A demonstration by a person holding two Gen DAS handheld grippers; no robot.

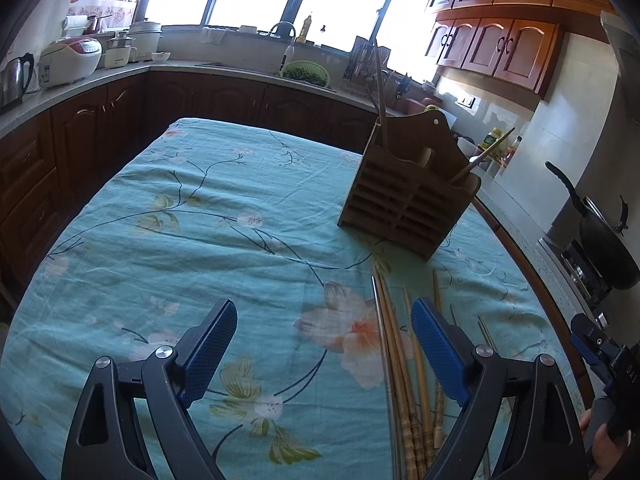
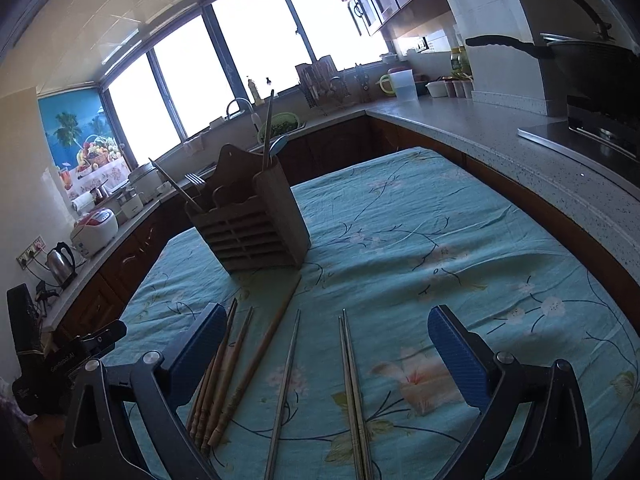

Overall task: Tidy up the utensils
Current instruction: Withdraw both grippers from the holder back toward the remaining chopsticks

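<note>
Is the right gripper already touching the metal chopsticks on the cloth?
Apart. In the right wrist view the right gripper stands open, and the metal chopsticks lie on the cloth between its fingers, with bare cloth showing on both sides.

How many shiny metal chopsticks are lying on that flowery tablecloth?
3. One metal chopstick lies alone right of the wooden chopsticks; a touching pair lies further right. All sit on the tablecloth before the wooden holder. Others may be hidden.
</note>
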